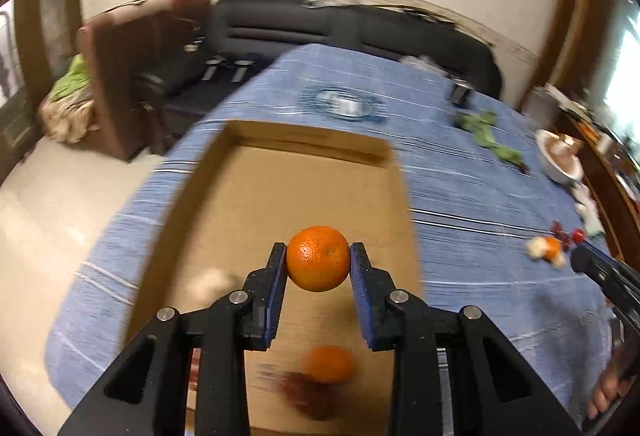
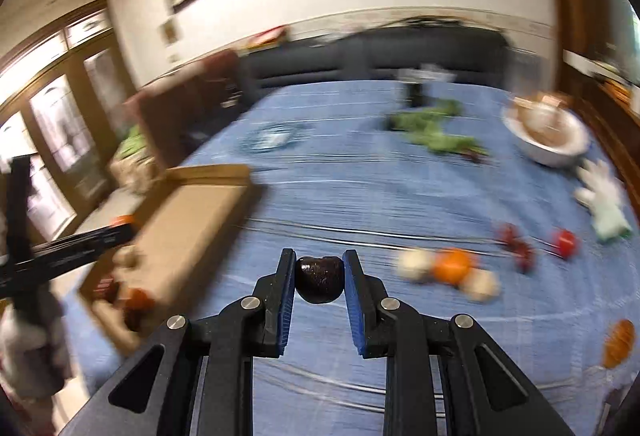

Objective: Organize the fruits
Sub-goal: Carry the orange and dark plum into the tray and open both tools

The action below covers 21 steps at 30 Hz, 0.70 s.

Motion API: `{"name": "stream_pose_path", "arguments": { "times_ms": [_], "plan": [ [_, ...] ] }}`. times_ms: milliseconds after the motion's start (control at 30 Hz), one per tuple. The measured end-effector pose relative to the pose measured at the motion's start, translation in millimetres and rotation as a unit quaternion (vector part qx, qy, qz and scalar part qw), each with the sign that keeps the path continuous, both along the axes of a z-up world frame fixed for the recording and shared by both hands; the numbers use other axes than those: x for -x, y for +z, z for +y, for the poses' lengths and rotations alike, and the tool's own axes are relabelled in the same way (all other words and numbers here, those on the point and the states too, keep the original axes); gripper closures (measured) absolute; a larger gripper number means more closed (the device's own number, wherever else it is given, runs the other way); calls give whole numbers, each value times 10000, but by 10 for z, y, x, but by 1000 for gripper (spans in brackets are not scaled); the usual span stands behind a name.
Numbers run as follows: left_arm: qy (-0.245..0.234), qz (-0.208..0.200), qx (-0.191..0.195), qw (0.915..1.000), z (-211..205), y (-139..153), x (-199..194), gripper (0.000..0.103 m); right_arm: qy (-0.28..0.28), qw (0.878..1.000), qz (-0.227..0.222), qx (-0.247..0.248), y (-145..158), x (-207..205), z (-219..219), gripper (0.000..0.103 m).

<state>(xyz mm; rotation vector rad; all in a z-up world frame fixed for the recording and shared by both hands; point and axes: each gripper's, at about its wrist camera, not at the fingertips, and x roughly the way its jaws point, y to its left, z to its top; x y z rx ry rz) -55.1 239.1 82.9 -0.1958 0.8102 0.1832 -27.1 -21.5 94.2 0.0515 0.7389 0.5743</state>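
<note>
One orange (image 1: 318, 258) per left tool (image 1: 318, 256), one dark fruit (image 2: 319, 278) per right tool (image 2: 319, 268).

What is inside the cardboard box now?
In the box lie an orange and a dark red fruit, both blurred, plus a pale blurred thing. The left gripper covers part of the near floor.

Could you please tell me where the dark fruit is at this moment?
In the right wrist view the dark fruit sits centre frame, clamped in the right claw above the blue tablecloth, right of the cardboard box.
</note>
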Motion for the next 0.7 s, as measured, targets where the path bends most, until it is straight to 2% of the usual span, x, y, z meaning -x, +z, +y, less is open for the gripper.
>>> {"name": "stream_pose_path", "arguments": {
  "times_ms": [133, 233, 333, 500, 633, 700],
  "plan": [
    [202, 164, -106, 9996, 306, -90, -53, 73, 724, 9971, 236, 8, -47, 56, 740, 77],
    [229, 378, -109, 9990, 441, -205, -144, 73, 1080, 9933, 266, 296, -181, 80, 1239, 77],
    [243, 554, -60, 9982, 539, -333, -271, 73, 1235, 9902, 376, 527, -365, 42, 1559, 76],
    [209, 816, 71, 9964, 606, -505, -397, 73, 1285, 9870, 654, 707, -639, -75, 1779, 76],
    [193, 861, 207, 9959, 633, -559, -387, 72, 1381, 9847, 741, 758, -746, -96, 1889, 75],
    [209, 784, 285, 9963, 660, -528, -355, 65, 1406, 9841, 700, 825, -746, -54, 1941, 75]
  ]
}}
